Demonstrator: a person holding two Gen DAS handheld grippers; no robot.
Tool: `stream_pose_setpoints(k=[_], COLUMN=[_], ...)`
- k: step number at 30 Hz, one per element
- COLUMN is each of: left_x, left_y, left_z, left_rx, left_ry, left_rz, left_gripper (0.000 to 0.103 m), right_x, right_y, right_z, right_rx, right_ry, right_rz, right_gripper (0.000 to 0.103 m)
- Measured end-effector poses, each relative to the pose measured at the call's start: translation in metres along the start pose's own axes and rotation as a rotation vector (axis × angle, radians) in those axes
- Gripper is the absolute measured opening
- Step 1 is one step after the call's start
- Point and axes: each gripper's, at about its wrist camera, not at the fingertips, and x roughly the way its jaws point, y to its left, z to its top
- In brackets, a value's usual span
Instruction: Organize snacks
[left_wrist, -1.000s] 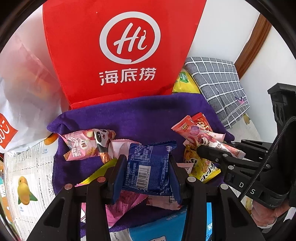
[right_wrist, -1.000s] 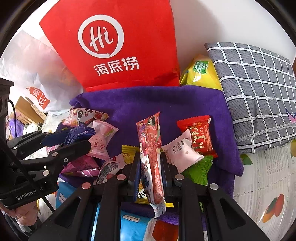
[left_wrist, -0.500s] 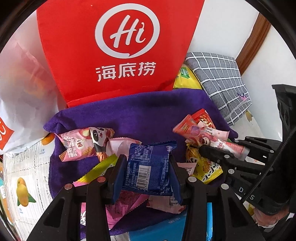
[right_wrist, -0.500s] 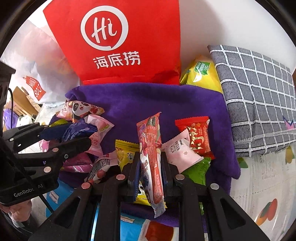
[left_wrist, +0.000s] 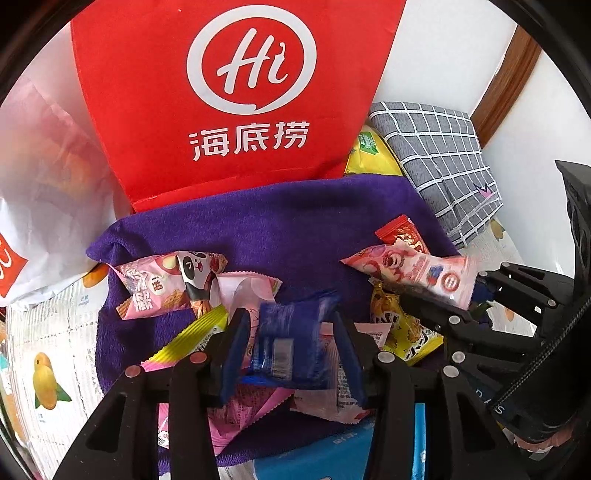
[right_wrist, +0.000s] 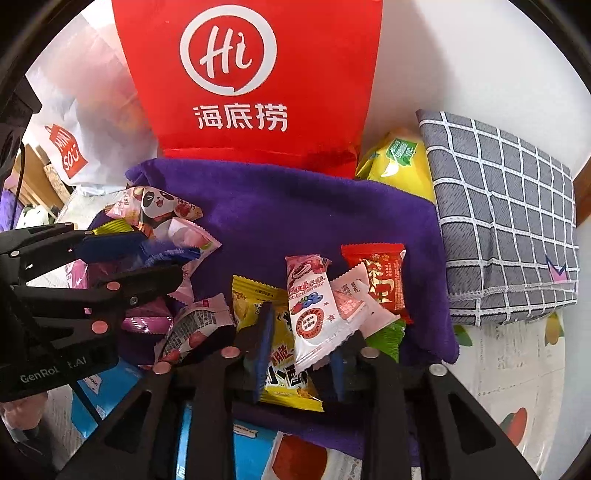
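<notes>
Both my grippers opening over the purple towel (left_wrist: 295, 229).

My left gripper (left_wrist: 291, 347) loosens around a blurred blue packet (left_wrist: 291, 347), label unreadable; my right gripper (right_wrist: 301, 343), at three o'clock, releases the pink strawberry bar (right_wrist: 308, 310).

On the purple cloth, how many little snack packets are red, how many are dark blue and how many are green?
Red packet: 1
Dark blue packet: 1
Green packet: 1
Total: 3
</notes>
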Motion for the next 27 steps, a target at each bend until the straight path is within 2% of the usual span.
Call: stream_pose_setpoints(k=[7, 11, 14, 19, 23, 27], left_x=[-0.014, -0.03, -0.039, -0.054, -0.07, -0.091], left_y=[0.003, 0.0, -0.002, -0.005, -0.01, -0.017], left_z=[-0.004, -0.005, -0.006, -0.016, -0.025, -0.038], left_rx=[-0.028, -0.022, -0.024, -0.02, -0.035, -0.029], left_ry=[-0.027, -0.072, -0.08, -0.091, -0.111, -0.139], left_rz=[0.0, 0.025, 0.03, 0.05, 0.05, 0.076], left_gripper=[0.058, 0.068, 0.072, 0.075, 0.075, 0.075], right_x=[-0.021, -0.036, -0.049, -0.068, -0.087, -0.108], right_y=[0.002, 0.003, 0.004, 0.001, 0.001, 0.004], right_z=[-0.002, -0.002, -0.002, -0.014, -0.026, -0.045], right_rx=[-0.026, -0.02, -0.009, 0.021, 0.057, 0.062], right_ry=[-0.042, -0.077, -0.103, -0.132, -0.133, -0.174], right_rz=[-0.04, -0.057, -0.076, -0.071, -0.02, -0.043], right_gripper=[0.047, 0.052, 0.054, 0.058, 0.058, 0.058])
